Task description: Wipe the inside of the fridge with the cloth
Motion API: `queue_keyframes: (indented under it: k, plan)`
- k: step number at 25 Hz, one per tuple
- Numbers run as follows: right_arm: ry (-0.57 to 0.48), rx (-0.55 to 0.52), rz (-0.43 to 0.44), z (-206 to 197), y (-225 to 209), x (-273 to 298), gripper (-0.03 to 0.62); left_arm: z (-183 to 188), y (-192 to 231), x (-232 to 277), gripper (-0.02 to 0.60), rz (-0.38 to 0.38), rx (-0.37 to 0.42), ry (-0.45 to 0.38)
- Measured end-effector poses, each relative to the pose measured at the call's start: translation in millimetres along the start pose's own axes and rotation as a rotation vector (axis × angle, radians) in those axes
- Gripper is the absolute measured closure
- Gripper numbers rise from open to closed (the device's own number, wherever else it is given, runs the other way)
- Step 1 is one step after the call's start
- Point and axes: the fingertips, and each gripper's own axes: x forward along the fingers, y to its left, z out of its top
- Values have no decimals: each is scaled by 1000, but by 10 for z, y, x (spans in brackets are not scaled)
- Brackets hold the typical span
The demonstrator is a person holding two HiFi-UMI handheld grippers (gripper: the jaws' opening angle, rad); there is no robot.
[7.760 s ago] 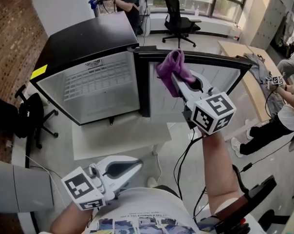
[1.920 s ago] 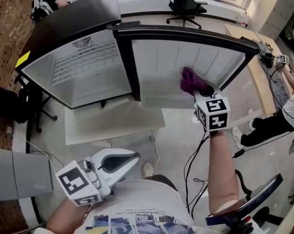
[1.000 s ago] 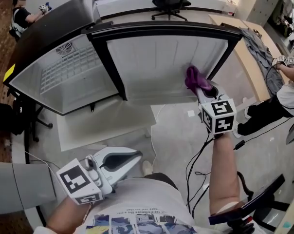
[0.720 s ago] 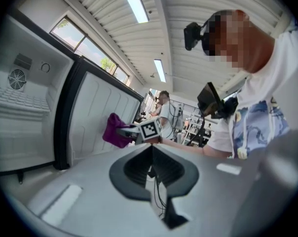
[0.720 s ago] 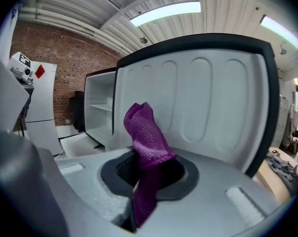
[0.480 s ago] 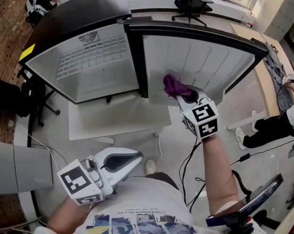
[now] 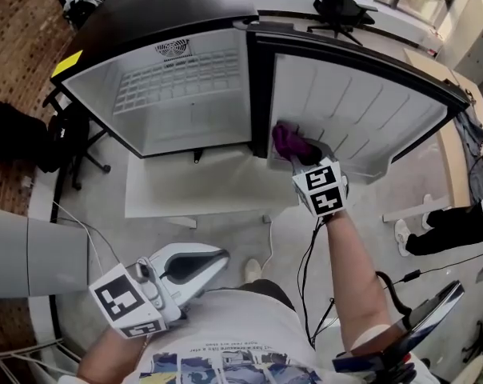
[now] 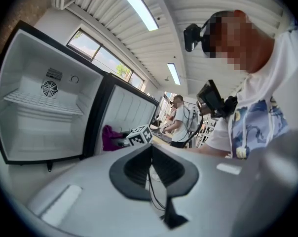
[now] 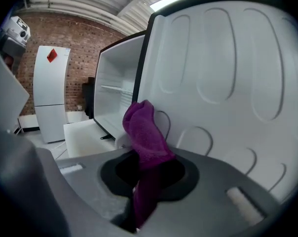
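Observation:
The small black fridge (image 7: 169,10) stands open, its white inside (image 7: 185,94) with a wire shelf facing me. Its door (image 7: 361,110) swings out to the right, ribbed white liner showing. My right gripper (image 7: 295,152) is shut on the purple cloth (image 7: 288,141) and presses it against the liner's lower left part, close to the hinge. In the right gripper view the cloth (image 9: 144,130) bunches up above the jaws against the liner (image 9: 228,83). My left gripper (image 7: 223,254) hangs low by my body, shut and empty, far from the fridge (image 8: 40,112).
The fridge rests on a low white platform (image 7: 193,194). A black chair (image 7: 33,134) stands to its left and an office chair (image 7: 341,6) behind. A wooden table (image 7: 453,166) and a seated person (image 7: 457,222) are at the right. Cables (image 7: 305,254) trail on the floor.
My right gripper has carried the cloth leftward across the door liner, from its right part to the lower corner by the hinge. The left gripper has stayed low and shut.

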Motion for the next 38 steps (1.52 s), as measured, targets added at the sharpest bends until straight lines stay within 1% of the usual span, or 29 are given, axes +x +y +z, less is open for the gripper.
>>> queue_keyframes:
  k: [4, 12, 21, 29, 34, 38]
  plan:
    - [31, -13, -32, -131, -97, -3, 542, 1, -22, 34, 574, -8, 7, 5]
    - [86, 7, -115, -409, -436, -203, 542, 30, -115, 235, 574, -68, 19, 23]
    - [139, 26, -246, -741, -958, -604, 542, 37, -213, 455, 574, -131, 37, 47]
    - [182, 40, -384, -950, -1373, -978, 542, 52, -291, 648, 574, -189, 47, 64]
    - [181, 42, -440, -982, -1497, -1152, 542, 42, -312, 737, 574, -213, 46, 73]
    - [173, 9, -479, -907, -1562, -1277, 542, 52, -327, 808, 574, -231, 46, 76]
